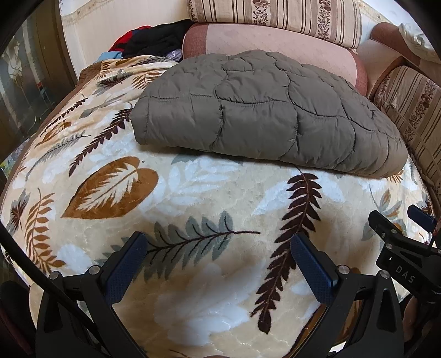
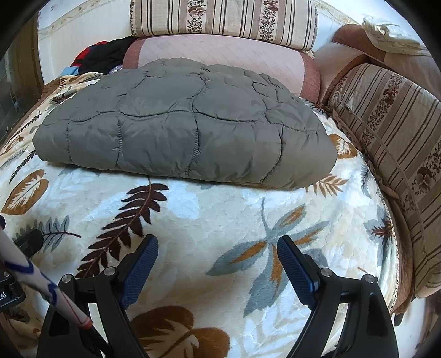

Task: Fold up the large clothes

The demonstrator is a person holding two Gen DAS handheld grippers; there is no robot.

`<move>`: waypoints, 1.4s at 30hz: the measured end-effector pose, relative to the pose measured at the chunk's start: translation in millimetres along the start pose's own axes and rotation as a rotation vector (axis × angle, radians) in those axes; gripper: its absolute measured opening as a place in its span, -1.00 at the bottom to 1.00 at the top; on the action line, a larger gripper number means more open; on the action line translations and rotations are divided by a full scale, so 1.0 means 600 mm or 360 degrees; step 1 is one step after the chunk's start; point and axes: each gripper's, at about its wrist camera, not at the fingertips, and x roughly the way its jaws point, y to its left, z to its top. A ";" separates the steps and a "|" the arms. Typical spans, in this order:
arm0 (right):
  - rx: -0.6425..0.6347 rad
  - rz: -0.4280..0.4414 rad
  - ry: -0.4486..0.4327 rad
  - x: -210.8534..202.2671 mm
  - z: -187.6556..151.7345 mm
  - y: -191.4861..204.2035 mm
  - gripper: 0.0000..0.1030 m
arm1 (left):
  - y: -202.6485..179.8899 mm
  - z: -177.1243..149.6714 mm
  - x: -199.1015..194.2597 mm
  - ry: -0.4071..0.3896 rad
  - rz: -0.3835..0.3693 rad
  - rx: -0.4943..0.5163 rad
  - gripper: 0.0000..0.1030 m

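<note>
A grey quilted jacket (image 1: pixel 264 110) is seen lying folded into a thick, rounded rectangle on a leaf-patterned blanket (image 1: pixel 193 198), toward the far side of the surface. In the left wrist view the jacket is placed far and slightly to the right; in the right wrist view it is spread across the far middle and left. Its near edge is set flat on the blanket, and its far edge is found just beside a pink cushion (image 1: pixel 275 44). A striped pillow (image 1: pixel 275 16) is stacked on that cushion, and a second striped cushion (image 2: pixel 391 143) is placed along the right side. A heap of dark and red clothes (image 1: pixel 154 38) is seen at the far left, beside the pink cushion. The left gripper (image 1: pixel 217 250) is held above the near part of the blanket with its jaws spread wide, and nothing is held between them. The right gripper (image 2: pixel 217 253) is likewise held over the near blanket, jaws wide and empty, well apart from the jacket. In the left wrist view, part of the right gripper is shown at the near right edge.
</note>
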 end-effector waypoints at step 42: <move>0.0023 -0.0009 0.0026 0.013 -0.003 0.000 0.79 | 0.004 -0.007 0.018 0.0040 0.0013 -0.0024 1.00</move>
